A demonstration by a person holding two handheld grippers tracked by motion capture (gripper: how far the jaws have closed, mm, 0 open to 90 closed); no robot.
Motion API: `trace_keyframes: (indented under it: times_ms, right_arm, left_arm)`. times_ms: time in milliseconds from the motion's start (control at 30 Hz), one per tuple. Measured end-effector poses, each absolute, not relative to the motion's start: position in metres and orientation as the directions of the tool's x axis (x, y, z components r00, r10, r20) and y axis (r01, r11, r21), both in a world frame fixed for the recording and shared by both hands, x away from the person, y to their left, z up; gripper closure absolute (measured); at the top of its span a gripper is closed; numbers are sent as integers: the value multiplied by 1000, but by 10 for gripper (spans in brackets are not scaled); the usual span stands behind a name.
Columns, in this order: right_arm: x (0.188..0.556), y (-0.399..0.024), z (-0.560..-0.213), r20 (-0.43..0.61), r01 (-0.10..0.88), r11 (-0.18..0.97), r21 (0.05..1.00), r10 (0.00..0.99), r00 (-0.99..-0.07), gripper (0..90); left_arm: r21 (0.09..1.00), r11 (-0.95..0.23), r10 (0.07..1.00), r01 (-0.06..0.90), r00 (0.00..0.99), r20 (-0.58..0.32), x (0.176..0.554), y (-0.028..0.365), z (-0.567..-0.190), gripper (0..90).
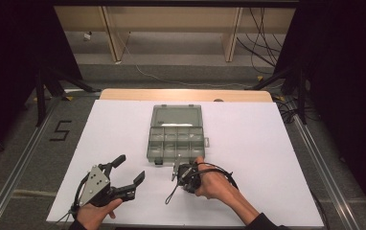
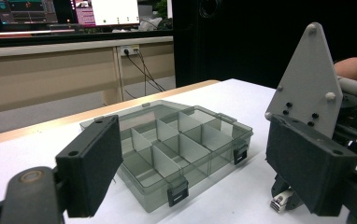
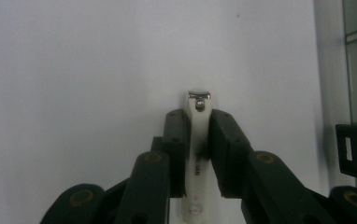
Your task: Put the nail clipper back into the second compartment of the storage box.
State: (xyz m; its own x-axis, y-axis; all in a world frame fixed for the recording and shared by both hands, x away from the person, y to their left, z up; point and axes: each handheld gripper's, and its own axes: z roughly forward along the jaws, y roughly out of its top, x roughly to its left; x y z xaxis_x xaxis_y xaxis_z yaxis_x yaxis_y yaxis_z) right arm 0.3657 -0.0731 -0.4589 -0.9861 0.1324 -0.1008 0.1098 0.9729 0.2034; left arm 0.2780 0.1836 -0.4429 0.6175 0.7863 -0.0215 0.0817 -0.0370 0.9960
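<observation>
Open compartment box (image 1: 176, 134) stands mid-sheet, raised lid at far side. White sheet (image 1: 267, 158) bare left and right of box. Near edge taken by left gripper (image 1: 130, 169), right gripper (image 1: 177, 167).

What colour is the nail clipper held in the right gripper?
White with a silver metal tip; the nail clipper shows best in the right gripper view.

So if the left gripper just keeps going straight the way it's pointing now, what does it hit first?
Probably the clear grey plastic compartment box, lid open, which sits straight ahead between the open jaws of the left gripper. The white table surface before it looks bare, though depth is hard to judge.
</observation>
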Motion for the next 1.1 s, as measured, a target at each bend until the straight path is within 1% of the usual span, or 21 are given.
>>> trace_keyframes:
  times_ms: [33, 67, 267, 300, 333, 367, 433, 533, 567, 633, 700, 733, 800, 833, 967, 1067, 1100]
  right_arm:
    - [365, -73, -459, -98, 119, 972, 203, 141, -985, 773]
    - [367, -73, -459, -102, 98, 973, 208, 121, -987, 773]
    - [367, -75, -458, -90, 116, 971, 211, 137, -986, 774]
    - [367, -76, -458, -94, 108, 969, 224, 131, -987, 774]
    - [368, -77, -455, -94, 112, 960, 256, 140, -986, 774]
    - [367, -78, -453, -73, 141, 948, 287, 168, -983, 774]
    - [368, -79, -450, -72, 145, 941, 305, 174, -982, 774]
    - [374, -86, -443, -69, 177, 899, 400, 222, -973, 774]
    - [374, -86, -443, -69, 177, 899, 400, 222, -973, 774]
    - [375, -88, -441, -53, 200, 876, 439, 248, -967, 775]
    - [377, -90, -438, -49, 202, 850, 487, 257, -965, 775]
    - [379, -91, -435, -50, 205, 822, 531, 271, -961, 775]
    - [379, -92, -433, -51, 208, 810, 549, 280, -959, 775]
    - [381, -93, -432, -59, 208, 796, 569, 292, -955, 775]
    - [386, -95, -425, -38, 232, 727, 647, 334, -942, 775]
    - [389, -95, -421, -46, 227, 706, 671, 346, -937, 775]
    - [391, -96, -417, -29, 242, 672, 700, 365, -931, 775]
  left_arm:
    - [996, -38, 785, 81, 619, -20, 278, 184, -443, 178]
    - [997, -30, 782, 73, 623, -22, 278, 183, -443, 179]
    - [996, -36, 786, 83, 618, -23, 278, 185, -442, 179]
    - [996, -34, 786, 82, 618, -24, 278, 185, -442, 179]
    - [996, -32, 786, 82, 617, -26, 278, 185, -442, 179]
    - [996, -32, 786, 82, 617, -26, 278, 185, -442, 179]
    - [996, -32, 786, 79, 617, -24, 278, 185, -442, 179]
    - [996, -31, 785, 79, 619, -24, 278, 185, -442, 180]
    - [996, -32, 784, 78, 620, -23, 278, 185, -442, 180]
    - [996, -32, 785, 78, 620, -23, 278, 185, -442, 180]
    - [996, -31, 785, 80, 619, -25, 278, 185, -442, 180]
    - [996, -32, 786, 81, 618, -25, 279, 185, -442, 180]
    - [996, -31, 786, 82, 618, -26, 279, 185, -442, 179]
    - [996, -31, 786, 81, 618, -26, 279, 185, -442, 179]
    - [996, -31, 787, 80, 617, -25, 279, 185, -442, 180]
    - [997, -25, 784, 74, 620, -26, 280, 185, -443, 180]
    - [997, -28, 787, 78, 617, -27, 279, 184, -443, 180]
